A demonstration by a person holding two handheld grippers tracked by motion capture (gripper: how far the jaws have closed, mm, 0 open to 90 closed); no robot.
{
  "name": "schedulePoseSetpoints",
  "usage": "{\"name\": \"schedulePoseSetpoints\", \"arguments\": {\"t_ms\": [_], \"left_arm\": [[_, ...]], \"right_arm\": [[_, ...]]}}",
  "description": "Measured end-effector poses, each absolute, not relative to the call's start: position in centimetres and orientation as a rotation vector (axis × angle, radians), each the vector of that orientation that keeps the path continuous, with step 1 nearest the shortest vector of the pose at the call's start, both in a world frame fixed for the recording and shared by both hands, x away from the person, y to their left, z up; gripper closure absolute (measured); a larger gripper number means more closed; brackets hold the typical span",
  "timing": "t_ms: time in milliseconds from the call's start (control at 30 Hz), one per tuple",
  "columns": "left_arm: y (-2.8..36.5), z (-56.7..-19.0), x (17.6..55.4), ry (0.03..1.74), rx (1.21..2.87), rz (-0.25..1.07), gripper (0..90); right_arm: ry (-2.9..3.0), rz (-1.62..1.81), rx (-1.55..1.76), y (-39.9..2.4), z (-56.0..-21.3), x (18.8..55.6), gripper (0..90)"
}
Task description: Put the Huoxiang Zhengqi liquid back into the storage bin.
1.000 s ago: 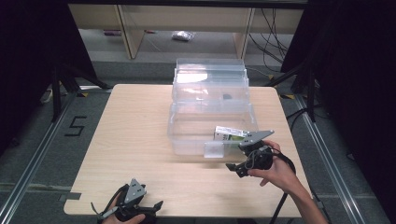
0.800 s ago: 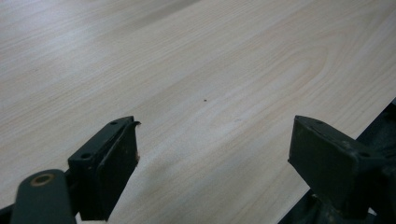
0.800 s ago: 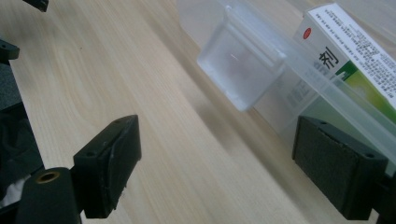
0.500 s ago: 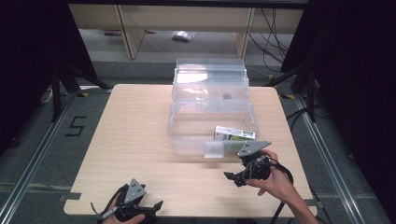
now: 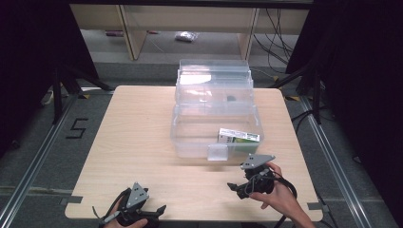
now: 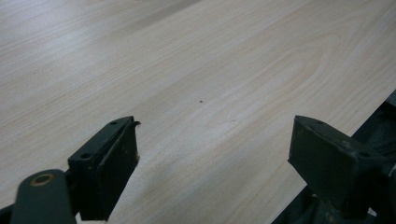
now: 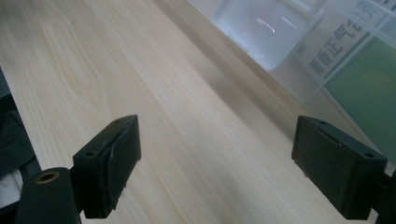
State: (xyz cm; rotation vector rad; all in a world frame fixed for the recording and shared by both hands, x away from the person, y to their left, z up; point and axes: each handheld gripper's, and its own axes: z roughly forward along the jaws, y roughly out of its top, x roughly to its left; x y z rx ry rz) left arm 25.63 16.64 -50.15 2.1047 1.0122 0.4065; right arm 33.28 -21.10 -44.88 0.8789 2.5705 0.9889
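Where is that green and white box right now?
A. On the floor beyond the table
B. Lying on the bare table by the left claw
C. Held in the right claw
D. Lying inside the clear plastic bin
D: the green and white box lies inside the clear plastic bin, at its right side, while the right claw stands open and empty before the bin.

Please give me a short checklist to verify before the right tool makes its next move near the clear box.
1. Right tool open, holding nothing: ok.
2. Left tool open, over bare table at the near edge: ok.
3. Green and white carton inside the clear box, right side: ok.
4. Box lid open, standing behind: ok.
5. Front latch state: cannot tell.
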Motion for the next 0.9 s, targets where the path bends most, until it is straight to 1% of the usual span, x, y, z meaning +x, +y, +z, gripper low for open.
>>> {"name": "schedulePoseSetpoints", "arguments": {"t_ms": [67,133,233,533,600,667,900], "left_arm": [[16.8,-50.1,25.6,1.007,2.127,0.392,15.0],[16.8,-50.1,25.6,1.01,2.126,0.405,15.0],[16.6,-50.2,25.6,1.01,2.095,0.41,15.0],[16.6,-50.2,25.6,1.01,2.097,0.416,15.0],[16.5,-50.3,25.5,1.015,2.074,0.405,15.0],[16.5,-50.3,25.5,1.016,2.072,0.404,15.0],[16.5,-50.2,25.5,1.015,2.075,0.404,15.0]], "right_arm": [[2.585,0.975,0.897,-21.3,-45.0,33.0,16.6],[2.579,0.973,0.905,-21.5,-45.4,32.8,16.7],[2.57,0.98,0.892,-21.8,-45.9,32.5,16.7],[2.546,1.024,0.959,-22.5,-46.9,31.2,16.8],[2.539,1.037,0.938,-22.6,-47.3,31.1,16.9],[2.525,1.058,0.996,-22.6,-47.6,30.5,17.0],[2.547,1.046,0.973,-23.2,-48.5,29.6,16.8]]}}
